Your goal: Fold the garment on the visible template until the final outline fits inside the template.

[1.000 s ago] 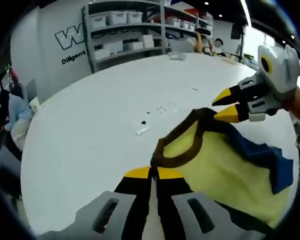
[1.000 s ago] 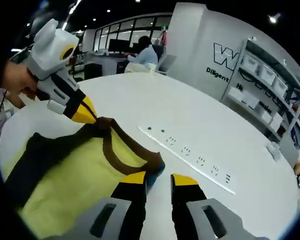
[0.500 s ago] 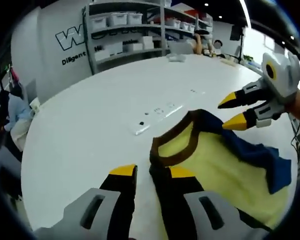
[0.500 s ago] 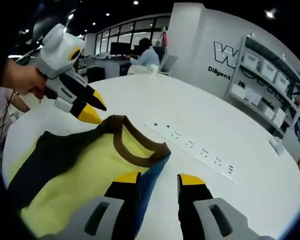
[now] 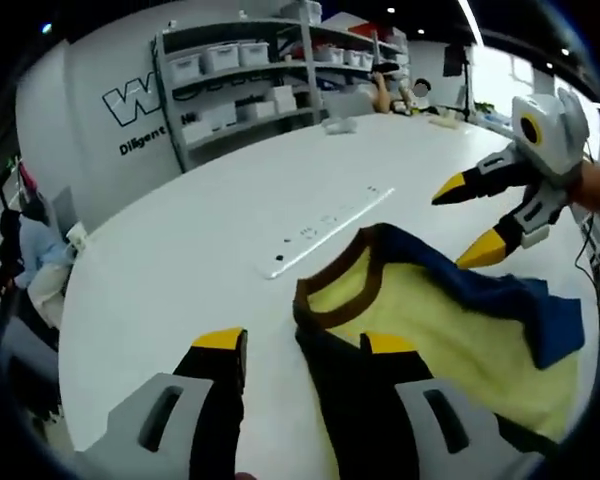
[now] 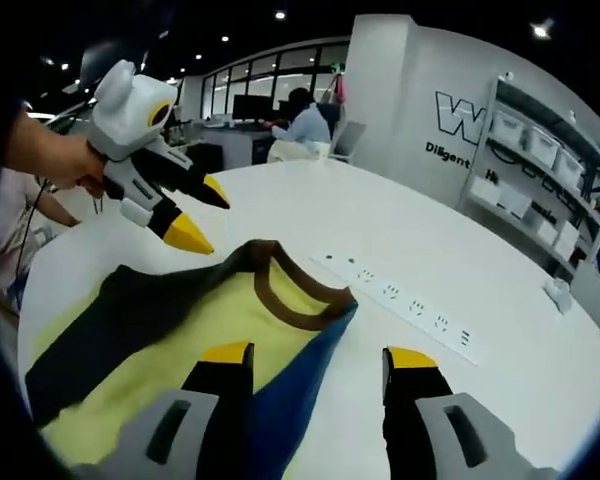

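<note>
A yellow garment [image 5: 430, 325] with a brown collar [image 5: 330, 290] lies flat on the white table [image 5: 180, 260]. It has one blue sleeve [image 5: 540, 310] and one dark sleeve [image 6: 130, 305]. My left gripper [image 5: 305, 345] stands open just short of the collar, its right jaw over the dark cloth. My right gripper [image 6: 318, 355] is open too, its left jaw above the blue sleeve [image 6: 290, 385]. In each view the other gripper hovers open above the garment's far shoulder: the right gripper [image 5: 465, 225] and the left gripper [image 6: 202, 215]. Nothing is held.
A white power strip [image 5: 325, 222] lies on the table just beyond the collar, also seen as the power strip [image 6: 410, 305]. Shelves with boxes [image 5: 260, 70] stand by the wall. A person [image 6: 302, 125] sits at a desk past the table's far edge.
Both grippers have opened wide, let go of the garment at the collar and shoulder, and drawn back a little. The garment now lies loose on the table.
</note>
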### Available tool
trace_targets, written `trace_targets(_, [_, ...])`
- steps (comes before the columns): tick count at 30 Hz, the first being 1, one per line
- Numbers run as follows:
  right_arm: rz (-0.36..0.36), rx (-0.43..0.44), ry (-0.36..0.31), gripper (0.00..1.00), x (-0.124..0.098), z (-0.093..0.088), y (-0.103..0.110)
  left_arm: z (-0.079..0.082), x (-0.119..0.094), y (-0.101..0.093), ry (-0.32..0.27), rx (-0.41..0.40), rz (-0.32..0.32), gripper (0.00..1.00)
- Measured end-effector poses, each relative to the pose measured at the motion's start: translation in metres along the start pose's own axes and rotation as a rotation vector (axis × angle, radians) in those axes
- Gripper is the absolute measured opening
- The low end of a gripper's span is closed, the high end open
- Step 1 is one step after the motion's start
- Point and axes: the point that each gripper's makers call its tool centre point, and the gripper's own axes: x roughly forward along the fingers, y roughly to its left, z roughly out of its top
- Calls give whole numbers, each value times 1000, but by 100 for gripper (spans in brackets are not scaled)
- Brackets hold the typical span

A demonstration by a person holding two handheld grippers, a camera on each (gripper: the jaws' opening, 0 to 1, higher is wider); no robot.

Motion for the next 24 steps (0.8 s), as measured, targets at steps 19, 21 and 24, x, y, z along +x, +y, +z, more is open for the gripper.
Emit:
trace_targets(19, [66,-29,-48,72,-38,8,20,6,-44,-23,-40,73,-28,68])
trace_targets(21, [72,-32,-51,74,-43,8,24,3,-48,-25,-38,68,-32,72])
trace_targets(24, [85,-43,-52,77,-49,5,30,-1,-54,-29,-34,65,-37,79])
